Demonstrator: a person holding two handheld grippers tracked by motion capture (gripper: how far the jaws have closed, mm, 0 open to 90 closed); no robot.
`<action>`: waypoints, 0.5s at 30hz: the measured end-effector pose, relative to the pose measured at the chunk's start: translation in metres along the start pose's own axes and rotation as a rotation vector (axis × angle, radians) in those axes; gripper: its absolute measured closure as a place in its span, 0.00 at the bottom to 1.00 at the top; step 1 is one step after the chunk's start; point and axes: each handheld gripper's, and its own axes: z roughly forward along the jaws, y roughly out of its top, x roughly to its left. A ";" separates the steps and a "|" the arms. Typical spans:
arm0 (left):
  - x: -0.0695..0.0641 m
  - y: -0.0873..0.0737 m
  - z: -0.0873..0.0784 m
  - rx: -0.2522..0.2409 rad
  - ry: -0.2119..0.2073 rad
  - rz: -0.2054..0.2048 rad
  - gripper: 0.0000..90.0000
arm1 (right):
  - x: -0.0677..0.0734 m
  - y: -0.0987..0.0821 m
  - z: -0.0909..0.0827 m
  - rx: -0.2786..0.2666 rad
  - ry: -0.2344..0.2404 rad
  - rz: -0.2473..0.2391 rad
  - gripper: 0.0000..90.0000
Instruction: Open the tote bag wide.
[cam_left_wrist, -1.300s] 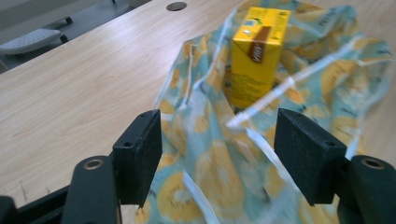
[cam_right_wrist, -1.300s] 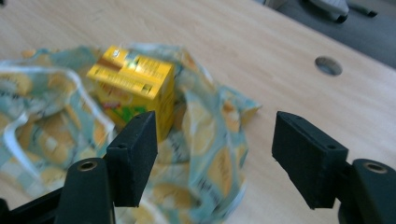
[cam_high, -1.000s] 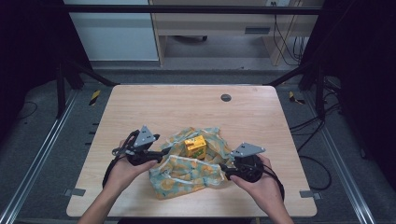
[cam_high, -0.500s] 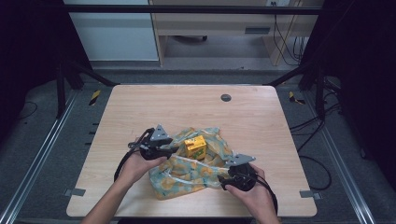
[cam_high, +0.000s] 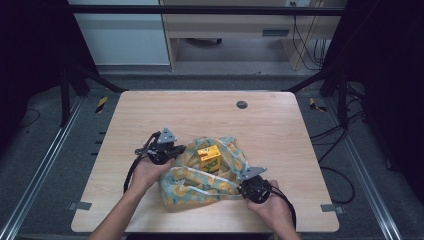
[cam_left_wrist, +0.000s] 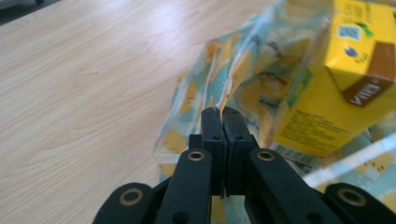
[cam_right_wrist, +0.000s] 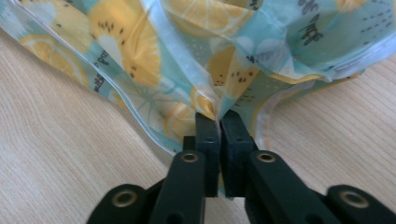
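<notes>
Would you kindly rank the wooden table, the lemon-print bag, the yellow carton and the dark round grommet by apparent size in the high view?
Largest to smallest, as they look in the high view:
1. wooden table
2. lemon-print bag
3. yellow carton
4. dark round grommet
The grommet sits farther from the camera, but the gaps are plain enough.

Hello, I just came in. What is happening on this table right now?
A person holds a gripper in each hand over a wooden table. The left gripper is shut on one edge of a lemon-print plastic bag, and the right gripper is shut on another edge nearer the person. A yellow drink carton stands among the bag's folds between the grippers. Whether it is fully inside the bag is unclear.
</notes>
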 end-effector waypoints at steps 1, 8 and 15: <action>0.003 -0.001 -0.001 -0.006 0.012 -0.006 0.99 | -0.001 0.000 0.000 0.002 0.003 -0.005 0.99; 0.018 -0.010 0.002 0.011 0.060 -0.032 0.99 | -0.019 -0.008 -0.004 0.008 -0.009 -0.013 1.00; 0.024 -0.016 0.019 0.055 0.074 -0.043 0.99 | -0.042 -0.016 -0.006 0.000 -0.026 0.020 1.00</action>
